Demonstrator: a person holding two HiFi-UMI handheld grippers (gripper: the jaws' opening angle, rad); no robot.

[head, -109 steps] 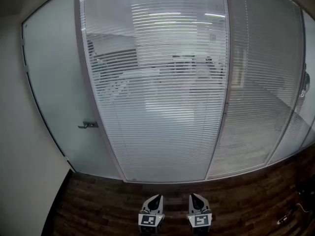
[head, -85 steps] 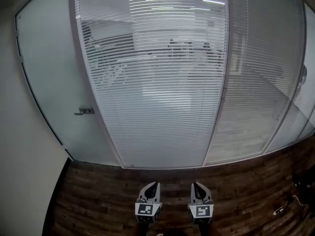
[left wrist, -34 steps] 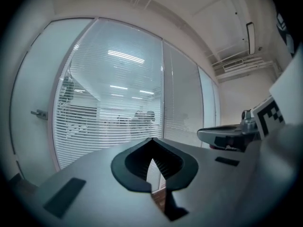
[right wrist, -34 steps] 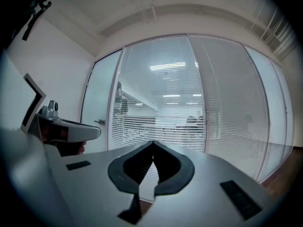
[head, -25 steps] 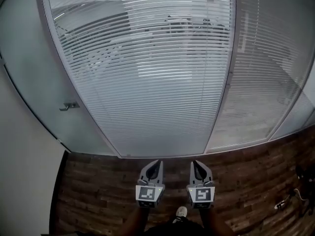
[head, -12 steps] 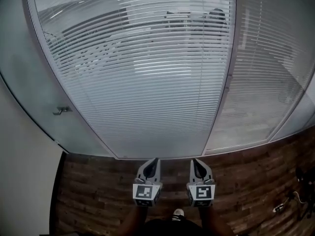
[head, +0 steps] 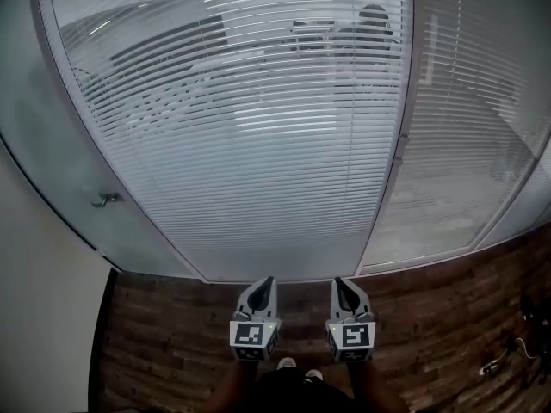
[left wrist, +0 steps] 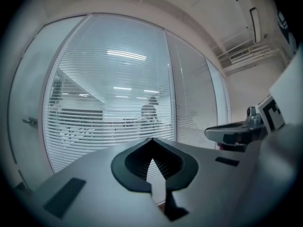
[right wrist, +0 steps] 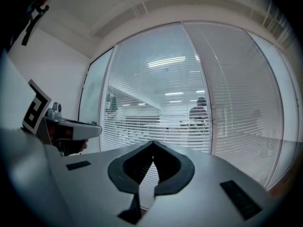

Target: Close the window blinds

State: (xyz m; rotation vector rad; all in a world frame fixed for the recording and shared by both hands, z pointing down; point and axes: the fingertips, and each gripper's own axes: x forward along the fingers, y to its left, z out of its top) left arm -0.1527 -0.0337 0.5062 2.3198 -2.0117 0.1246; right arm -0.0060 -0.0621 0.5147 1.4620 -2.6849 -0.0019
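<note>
The window blinds hang behind a tall glass panel straight ahead, their white slats tilted open so the office beyond shows through. They appear again in the left gripper view and the right gripper view. My left gripper and right gripper are held side by side low over the floor, pointing at the foot of the panel and apart from it. Both are shut with nothing between the jaws; the tips meet in the left gripper view and the right gripper view.
A second blind-covered panel stands to the right. A frosted glass door with a metal handle is at the left beside a white wall. Dark wooden floor runs below, with a cable at right. A person stands beyond the glass.
The view has come nearer to the window, which now fills more of the frame. A person beyond the glass has come into sight at the top. Both grippers stay shut, side by side.
</note>
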